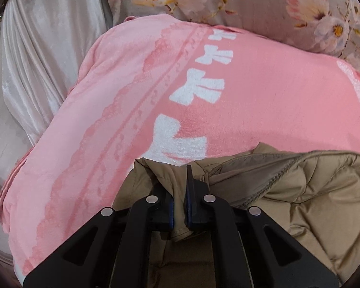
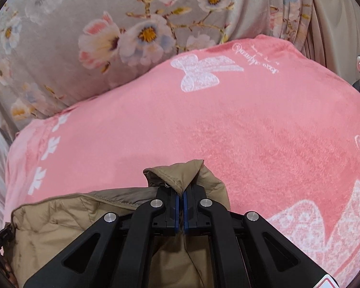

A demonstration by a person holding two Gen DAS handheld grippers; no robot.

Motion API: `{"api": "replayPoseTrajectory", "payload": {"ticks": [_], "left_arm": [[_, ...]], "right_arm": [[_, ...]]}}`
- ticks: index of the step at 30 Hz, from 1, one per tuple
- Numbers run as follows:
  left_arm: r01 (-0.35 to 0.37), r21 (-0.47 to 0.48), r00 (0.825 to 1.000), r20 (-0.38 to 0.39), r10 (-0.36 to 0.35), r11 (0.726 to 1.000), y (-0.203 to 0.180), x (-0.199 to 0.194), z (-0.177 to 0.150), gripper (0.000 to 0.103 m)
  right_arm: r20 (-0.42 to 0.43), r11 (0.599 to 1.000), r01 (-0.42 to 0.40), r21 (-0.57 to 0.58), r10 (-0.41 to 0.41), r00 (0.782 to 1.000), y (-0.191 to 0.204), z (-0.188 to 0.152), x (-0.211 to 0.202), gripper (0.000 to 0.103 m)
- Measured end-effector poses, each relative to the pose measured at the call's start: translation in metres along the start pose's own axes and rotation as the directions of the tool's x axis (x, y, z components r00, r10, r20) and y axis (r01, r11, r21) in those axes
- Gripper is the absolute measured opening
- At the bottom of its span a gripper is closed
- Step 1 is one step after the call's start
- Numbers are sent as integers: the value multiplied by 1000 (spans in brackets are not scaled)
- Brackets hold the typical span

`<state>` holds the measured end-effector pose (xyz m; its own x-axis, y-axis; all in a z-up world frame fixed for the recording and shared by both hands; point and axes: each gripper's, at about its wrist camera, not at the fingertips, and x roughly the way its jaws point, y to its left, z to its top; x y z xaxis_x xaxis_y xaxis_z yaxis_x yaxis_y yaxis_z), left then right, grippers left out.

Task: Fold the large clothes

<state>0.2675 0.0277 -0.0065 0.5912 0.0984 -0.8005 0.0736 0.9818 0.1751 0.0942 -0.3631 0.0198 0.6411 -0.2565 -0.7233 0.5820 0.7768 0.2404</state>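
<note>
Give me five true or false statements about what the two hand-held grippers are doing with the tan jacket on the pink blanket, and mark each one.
1. The left hand-held gripper is shut on the tan quilted jacket. True.
2. The right hand-held gripper hangs open above the jacket. False: it is shut on a fold of the jacket's fabric.
3. The jacket lies over a pink blanket printed with white bows. True.
4. The blanket under the jacket is plain blue. False: it is pink, with white bows and script lettering.
5. Floral grey fabric lies beyond the far edge of the pink blanket. True.
</note>
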Motion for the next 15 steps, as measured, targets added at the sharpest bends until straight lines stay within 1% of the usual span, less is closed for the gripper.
{"api": "replayPoseTrajectory", "payload": {"ticks": [5,15], "left_arm": [[-23,24,1000,2,23,999,-9,13,-10,8],[-35,28,999,21,34,999,-16,23,-19,7]], "right_arm": [[-58,999,29,-26,-30,998,-1,-18,26,2],[-88,996,54,-67,-60,994,5,-27,42,2]]}}
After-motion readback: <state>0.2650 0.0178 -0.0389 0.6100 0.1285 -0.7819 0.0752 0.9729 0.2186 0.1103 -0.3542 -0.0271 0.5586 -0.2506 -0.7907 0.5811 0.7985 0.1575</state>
